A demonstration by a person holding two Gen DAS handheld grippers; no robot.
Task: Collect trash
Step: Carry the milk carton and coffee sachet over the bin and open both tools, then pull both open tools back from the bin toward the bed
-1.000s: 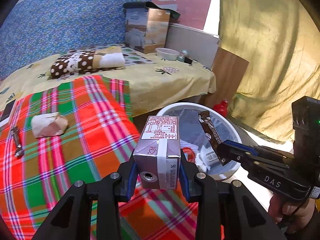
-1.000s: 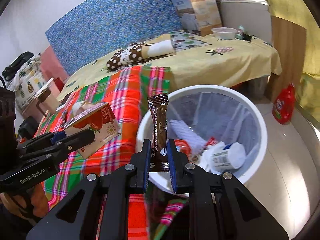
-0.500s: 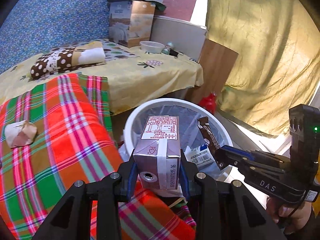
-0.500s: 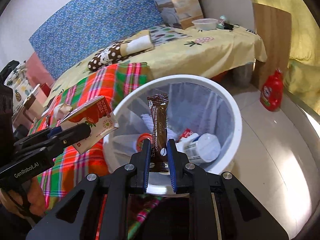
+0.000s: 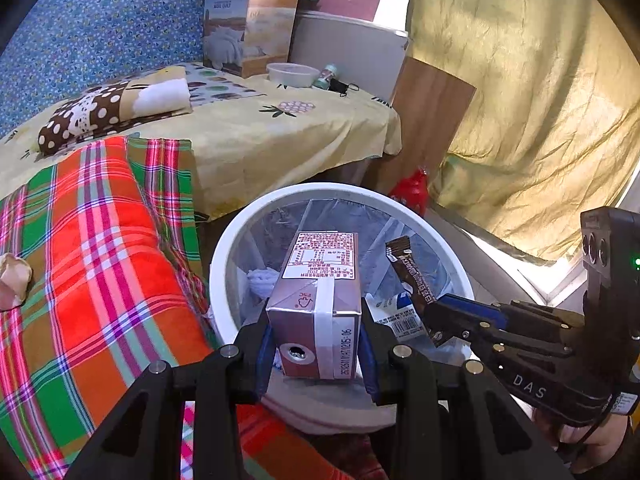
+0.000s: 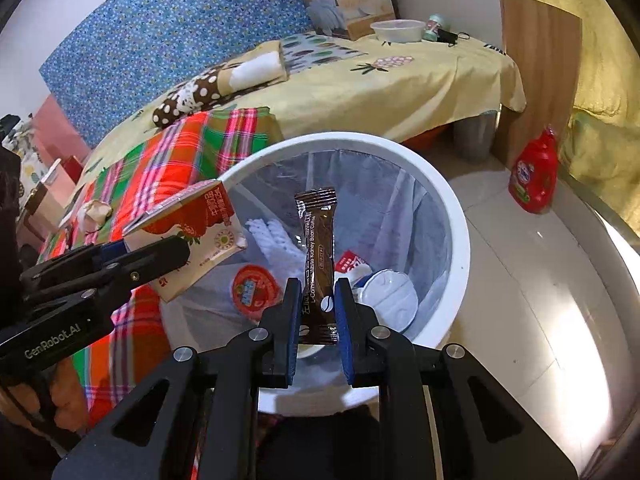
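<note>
My left gripper (image 5: 316, 340) is shut on a small milk carton (image 5: 320, 280), held over the near rim of a white trash bin (image 5: 224, 256). In the right wrist view the same carton (image 6: 192, 236), with its strawberry print, hangs above the bin's left rim (image 6: 456, 216). My right gripper (image 6: 318, 312) is shut on a brown coffee sachet (image 6: 318, 248), upright above the bin's inside. The sachet (image 5: 412, 276) also shows at the right in the left wrist view. Inside the bin lie a white cup, a red lid and white cloth.
A plaid blanket (image 5: 100, 260) covers the bed edge left of the bin, with a crumpled paper wad (image 5: 14, 280) on it. A red detergent bottle (image 6: 534, 176) stands on the tiled floor beyond the bin. Yellow curtain (image 5: 520, 100) hangs at right.
Both grippers have moved forward and down over the bin, which now fills more of each view. The carton and sachet stay gripped as before.
</note>
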